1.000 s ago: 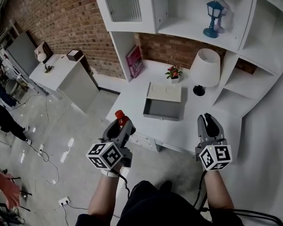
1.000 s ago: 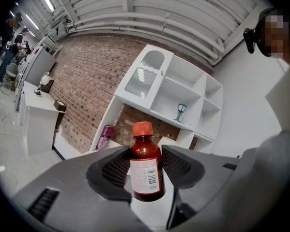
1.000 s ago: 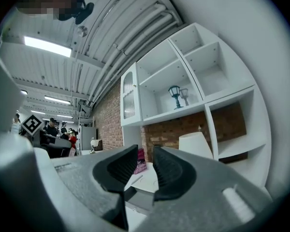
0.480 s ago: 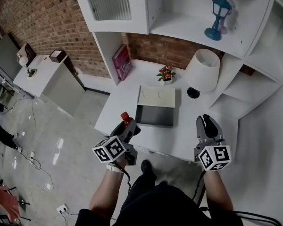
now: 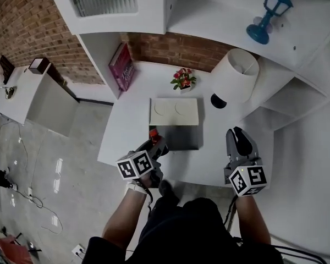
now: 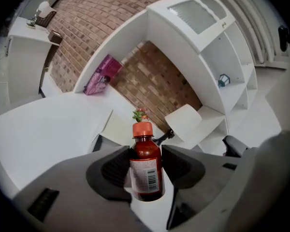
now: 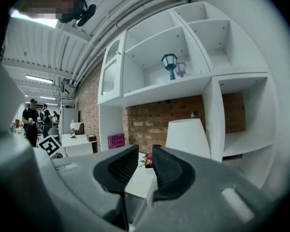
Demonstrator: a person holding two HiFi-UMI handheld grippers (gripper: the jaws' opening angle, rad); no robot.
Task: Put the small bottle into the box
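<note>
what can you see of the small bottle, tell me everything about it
The small bottle is dark reddish-brown, with an orange-red cap and a white barcode label. It is upright, clamped by its body between the left gripper's pads, with the cap above them. It is held close to the near-left corner of the open grey box on the white desk.

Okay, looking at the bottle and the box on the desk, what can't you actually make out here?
Small bottle, head view: only its red cap shows; the left gripper hides the body.
Box, head view: that gripper covers its near left corner; inside too dark to judge.
Bottle label, left gripper view: print too small to read.
Pink book, head view: title too small.
</note>
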